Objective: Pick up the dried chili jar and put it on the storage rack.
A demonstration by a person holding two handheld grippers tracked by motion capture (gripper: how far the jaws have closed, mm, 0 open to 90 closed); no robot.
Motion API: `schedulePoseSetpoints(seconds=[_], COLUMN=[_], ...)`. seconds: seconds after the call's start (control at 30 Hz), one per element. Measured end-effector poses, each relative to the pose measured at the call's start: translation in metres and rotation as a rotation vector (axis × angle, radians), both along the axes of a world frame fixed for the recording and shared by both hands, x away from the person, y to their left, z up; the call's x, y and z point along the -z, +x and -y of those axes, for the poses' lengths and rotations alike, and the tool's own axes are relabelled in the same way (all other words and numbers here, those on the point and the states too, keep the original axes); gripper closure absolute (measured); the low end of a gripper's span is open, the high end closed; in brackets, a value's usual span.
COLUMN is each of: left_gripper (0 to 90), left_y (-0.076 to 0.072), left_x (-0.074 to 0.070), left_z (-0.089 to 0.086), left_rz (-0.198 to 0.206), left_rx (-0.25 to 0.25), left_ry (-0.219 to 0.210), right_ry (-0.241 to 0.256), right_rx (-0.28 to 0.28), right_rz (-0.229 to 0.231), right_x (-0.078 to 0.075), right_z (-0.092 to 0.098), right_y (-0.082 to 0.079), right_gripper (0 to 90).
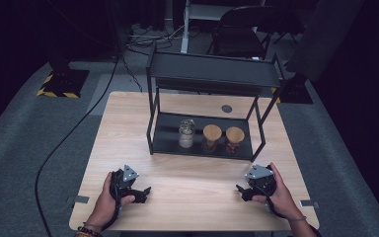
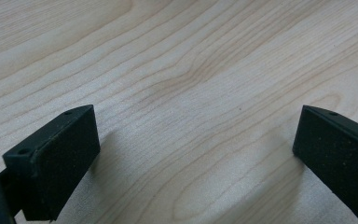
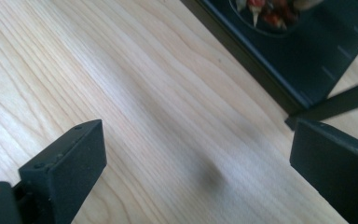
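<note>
We see both hand-held grippers resting low on the wooden counter (image 1: 192, 197) in front of the black two-tier rack (image 1: 212, 74), nothing held. Left hand-held gripper (image 1: 139, 193) sits front-left of the rack, jaws spread wide over bare wood; right hand-held gripper (image 1: 244, 191) sits front-right of the rack, jaws also spread wide and empty. On the rack's lower shelf (image 1: 168, 136) stand three jars in a row: a clear glass jar (image 1: 186, 133) at left, then two jars with wooden lids (image 1: 212, 132), (image 1: 235, 134). In the right gripper view the rack's front corner (image 3: 279, 98) lies just ahead. We judge this as the start, a reach not yet begun; next move calls for lifting a gripper toward the rack's lower shelf and closing around one jar, likely the nearest lidded one
</note>
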State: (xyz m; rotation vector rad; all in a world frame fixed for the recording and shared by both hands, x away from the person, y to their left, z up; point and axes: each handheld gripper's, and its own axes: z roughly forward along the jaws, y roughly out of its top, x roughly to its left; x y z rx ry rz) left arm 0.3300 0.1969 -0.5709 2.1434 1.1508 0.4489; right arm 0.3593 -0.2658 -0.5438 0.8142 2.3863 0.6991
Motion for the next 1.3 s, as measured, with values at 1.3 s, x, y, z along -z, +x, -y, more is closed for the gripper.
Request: schedulePoseSetpoints(seconds=[1.3], left_gripper=[0.0], left_y=[0.001], left_x=[0.000], left_z=[0.001], left_rz=[0.002], left_rx=[0.001], left_ry=[-0.002], right_ry=[0.275], right_rx=[0.098], right_rz=[-0.128], right_x=[0.023], right_z=[0.052], right_y=[-0.001], right_gripper=[0.0])
